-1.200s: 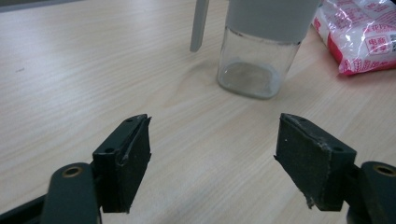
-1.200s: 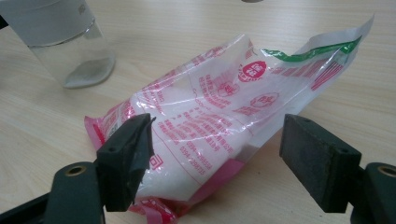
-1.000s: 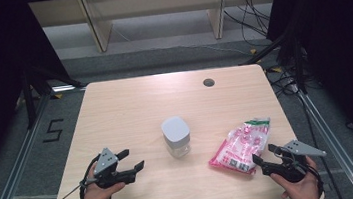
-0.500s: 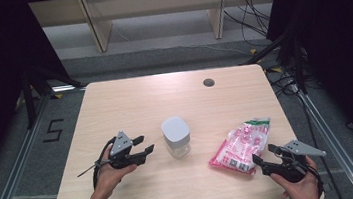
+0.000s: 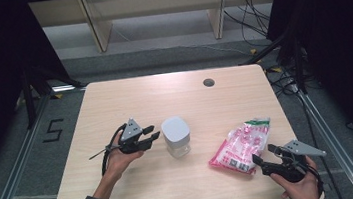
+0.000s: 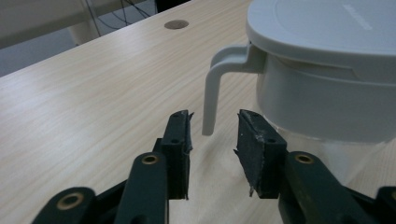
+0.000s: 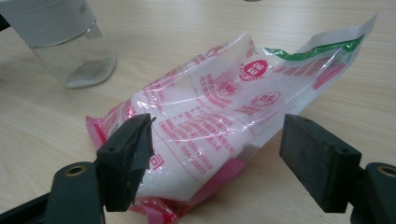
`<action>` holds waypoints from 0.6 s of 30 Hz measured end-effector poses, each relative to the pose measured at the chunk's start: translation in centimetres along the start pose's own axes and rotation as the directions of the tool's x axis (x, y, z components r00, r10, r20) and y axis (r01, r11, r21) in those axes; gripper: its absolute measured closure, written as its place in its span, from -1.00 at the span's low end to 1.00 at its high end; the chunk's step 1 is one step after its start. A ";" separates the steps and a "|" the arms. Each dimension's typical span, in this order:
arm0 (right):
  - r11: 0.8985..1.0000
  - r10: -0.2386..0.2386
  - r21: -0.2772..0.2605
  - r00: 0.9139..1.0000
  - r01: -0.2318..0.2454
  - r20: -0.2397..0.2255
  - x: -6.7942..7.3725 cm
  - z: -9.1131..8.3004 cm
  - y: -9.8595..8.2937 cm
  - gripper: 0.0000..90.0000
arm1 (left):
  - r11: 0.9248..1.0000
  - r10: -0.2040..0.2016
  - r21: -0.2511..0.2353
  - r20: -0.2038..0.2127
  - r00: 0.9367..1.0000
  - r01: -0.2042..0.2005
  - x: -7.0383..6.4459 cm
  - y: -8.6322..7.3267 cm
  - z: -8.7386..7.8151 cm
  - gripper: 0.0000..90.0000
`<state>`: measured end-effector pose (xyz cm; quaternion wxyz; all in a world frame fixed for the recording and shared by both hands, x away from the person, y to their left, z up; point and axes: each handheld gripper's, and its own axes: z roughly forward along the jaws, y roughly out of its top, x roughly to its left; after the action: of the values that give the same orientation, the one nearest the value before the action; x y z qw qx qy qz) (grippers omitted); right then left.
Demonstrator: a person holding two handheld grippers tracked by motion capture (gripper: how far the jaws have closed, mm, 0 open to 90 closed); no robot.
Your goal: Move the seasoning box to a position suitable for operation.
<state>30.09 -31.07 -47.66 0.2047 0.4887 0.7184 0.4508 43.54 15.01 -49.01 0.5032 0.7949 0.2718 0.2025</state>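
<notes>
While the left gripper (image 5: pixel 154 137) hovers just beside the glass jar (image 5: pixel 176 138) near the middle of the wooden table (image 5: pixel 114 101), its jaws stand slightly apart around the tip of the grey lid's handle (image 6: pixel 212 95), not touching it. Near the table's right front, the right gripper (image 7: pixel 217 154) gapes wide at the pink-printed bag (image 7: pixel 219 112), apart from it.
</notes>
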 end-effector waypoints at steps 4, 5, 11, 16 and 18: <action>1.000 -0.005 0.006 1.000 0.005 0.003 0.0 0.0 0.0 -0.41 | 1.000 0.000 0.009 0.009 1.000 0.000 0.0 0.3 0.6 0.49; 1.000 -0.006 0.006 1.000 0.006 0.003 0.0 0.0 0.0 -0.41 | 1.000 0.007 0.003 0.019 1.000 -0.008 0.1 0.4 0.8 0.50; 1.000 -0.005 -0.002 1.000 0.005 0.004 0.0 0.1 0.0 -0.41 | 1.000 -0.007 0.017 0.032 0.999 0.007 0.3 0.4 1.6 0.52; 1.000 0.016 -0.002 1.000 -0.016 -0.011 0.2 0.0 0.0 -0.41 | 0.999 0.019 0.025 0.042 0.999 -0.020 0.7 0.5 2.1 0.57; 1.000 0.012 -0.004 1.000 -0.012 -0.007 0.2 0.0 0.0 -0.41 | 0.999 0.038 0.030 0.045 0.998 -0.040 0.7 0.6 2.4 0.57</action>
<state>30.01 -30.87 -47.63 0.2003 0.4910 0.7152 0.4552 45.62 13.59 -49.42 0.4929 0.8120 0.2480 0.1903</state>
